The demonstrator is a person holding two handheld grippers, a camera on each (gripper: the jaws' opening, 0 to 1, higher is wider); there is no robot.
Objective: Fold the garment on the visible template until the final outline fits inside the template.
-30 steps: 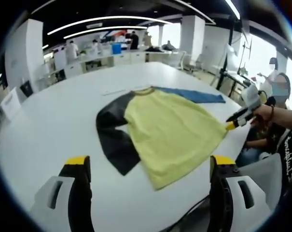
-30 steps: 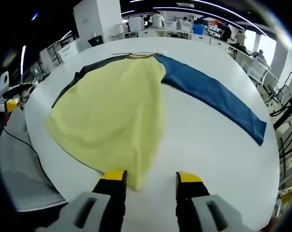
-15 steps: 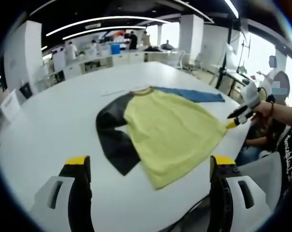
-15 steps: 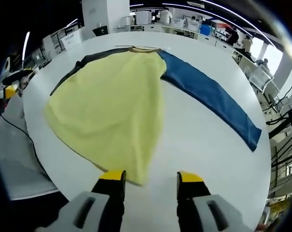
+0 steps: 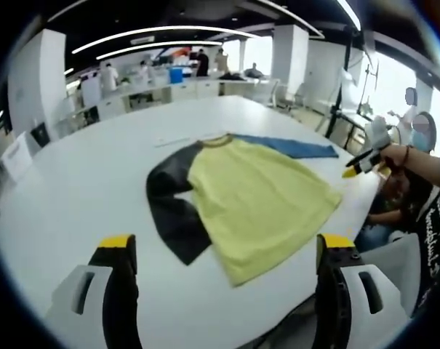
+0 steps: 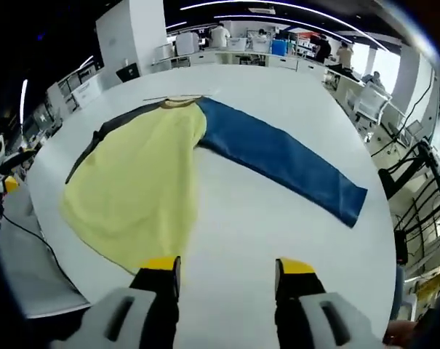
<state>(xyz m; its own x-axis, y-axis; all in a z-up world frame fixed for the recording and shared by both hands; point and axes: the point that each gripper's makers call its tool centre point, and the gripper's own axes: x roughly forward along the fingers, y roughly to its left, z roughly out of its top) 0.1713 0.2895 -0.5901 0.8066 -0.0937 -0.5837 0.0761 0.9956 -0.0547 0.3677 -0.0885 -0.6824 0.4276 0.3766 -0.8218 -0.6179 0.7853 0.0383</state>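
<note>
Now that the right tool (image 6: pixel 225 267) has let go of the yellow hem and drawn back, both tools hang spread and empty, the left tool (image 5: pixel 223 247) too. One garment (image 5: pixel 252 200) lies unfolded on the white bench (image 5: pixel 81 189), with two sleeves, black (image 5: pixel 172 211) and blue (image 6: pixel 278 156); folding seems barely begun.

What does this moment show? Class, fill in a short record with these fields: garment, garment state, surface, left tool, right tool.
garment: yellow long-sleeved shirt with one black sleeve and one blue sleeve
garment state: lying flat and unfolded; blue sleeve stretched straight out, black sleeve bent beside the body
surface: large white table
left tool: open, holding nothing, short of the shirt's hem
right tool: open, holding nothing, just off the hem corner
</note>
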